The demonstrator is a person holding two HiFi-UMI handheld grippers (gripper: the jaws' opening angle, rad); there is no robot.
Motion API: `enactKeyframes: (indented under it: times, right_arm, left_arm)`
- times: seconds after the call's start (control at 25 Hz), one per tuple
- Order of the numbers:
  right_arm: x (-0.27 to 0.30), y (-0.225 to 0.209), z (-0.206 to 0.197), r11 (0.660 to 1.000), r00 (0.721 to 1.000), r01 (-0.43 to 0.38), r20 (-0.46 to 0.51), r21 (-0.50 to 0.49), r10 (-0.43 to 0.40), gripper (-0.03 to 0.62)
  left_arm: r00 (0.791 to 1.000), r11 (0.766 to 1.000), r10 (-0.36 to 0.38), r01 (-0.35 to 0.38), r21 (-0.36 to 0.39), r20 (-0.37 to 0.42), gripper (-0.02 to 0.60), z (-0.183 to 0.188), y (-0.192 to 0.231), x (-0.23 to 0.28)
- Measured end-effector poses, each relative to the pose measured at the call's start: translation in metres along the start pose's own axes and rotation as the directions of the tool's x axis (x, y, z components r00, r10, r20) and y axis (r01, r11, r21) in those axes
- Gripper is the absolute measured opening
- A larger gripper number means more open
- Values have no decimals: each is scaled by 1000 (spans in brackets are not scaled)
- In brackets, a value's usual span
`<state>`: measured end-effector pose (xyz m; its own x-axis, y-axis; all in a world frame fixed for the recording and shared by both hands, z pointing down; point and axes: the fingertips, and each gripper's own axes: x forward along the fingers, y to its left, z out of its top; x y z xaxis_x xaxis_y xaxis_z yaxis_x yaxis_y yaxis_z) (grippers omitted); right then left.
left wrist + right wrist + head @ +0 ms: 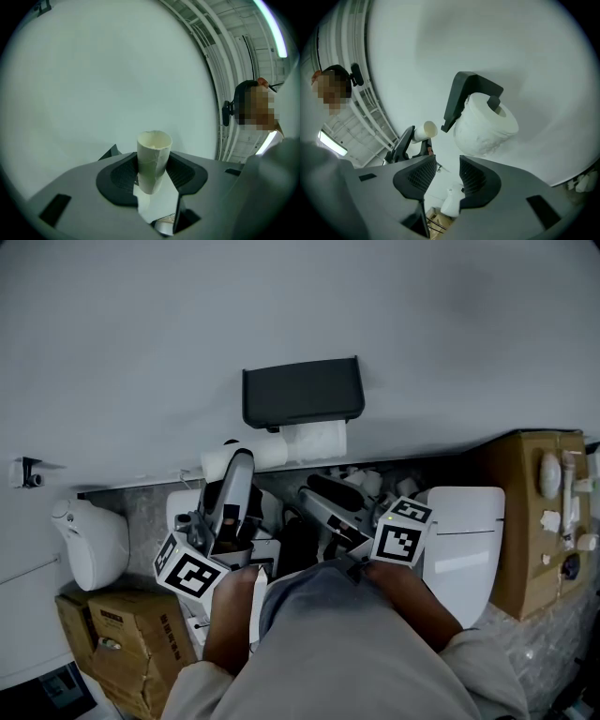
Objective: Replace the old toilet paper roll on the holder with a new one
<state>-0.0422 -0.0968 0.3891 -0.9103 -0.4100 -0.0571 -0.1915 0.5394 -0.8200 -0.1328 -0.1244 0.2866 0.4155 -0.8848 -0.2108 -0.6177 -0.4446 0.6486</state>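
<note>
Wall [141,334], pale and bare, fills the upper half of the head view and carries the fitting, so both hands work facing it; floor [141,512] of grey speckled stone shows in a strip below it. At three o'clock from the hands stands a white toilet [464,540], lid down; a tall cardboard box [520,521] just beyond it has small white oddments on it, and more boxes [117,634] are stacked at eight o'clock; the rounded white object [89,545] at nine o'clock may be a bin or a basin, but it is too dim to tell.

At twelve o'clock the black holder [302,393] is fixed to the wall, its cover over the new roll [317,440]; the roll hangs full and white on the holder's arm, which suggests the swap itself is made. The right gripper [447,174], at six o'clock below the roll, points towards it with its jaws parted by a narrow gap and nothing between them; I judge it to be free of the roll.

The left gripper [152,176], at eight o'clock from the holder, is clamped on the old cardboard tube [153,152], bare but for a torn paper tail hanging down between the pads; the tube is held off to the side, apart from the holder, probably to keep it out of the way until it can be thrown out.
</note>
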Motion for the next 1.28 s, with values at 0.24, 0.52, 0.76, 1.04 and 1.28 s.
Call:
enactKeyframes:
  times: [0.24,0.52,0.76,1.04,1.28]
  right_arm:
    - [-6,4,6,999,1000,-10,22,-31,11,84]
    - [-10,6,7,998,1000,-9,25,-58,10,48]
    - [-10,6,10,997,1000,-6,20,-77,8,38]
    - [-13,2,13,996,1000,11,15,-93,-10,37]
    - [-14,-2,15,995,1000,26,19,-98,-25,37]
  left_arm:
    - [999,998,-26,28,61,-34,178,11,-5,17]
    - [995,994,-37,45,97,-92,178,16,-5,33]
    - [991,982,-24,49,185,-135,178,24,-5,50]
    - [966,951,-2,82,298,-258,178,17,-4,73]
    - [940,919,25,112,378,-339,178,9,-4,85]
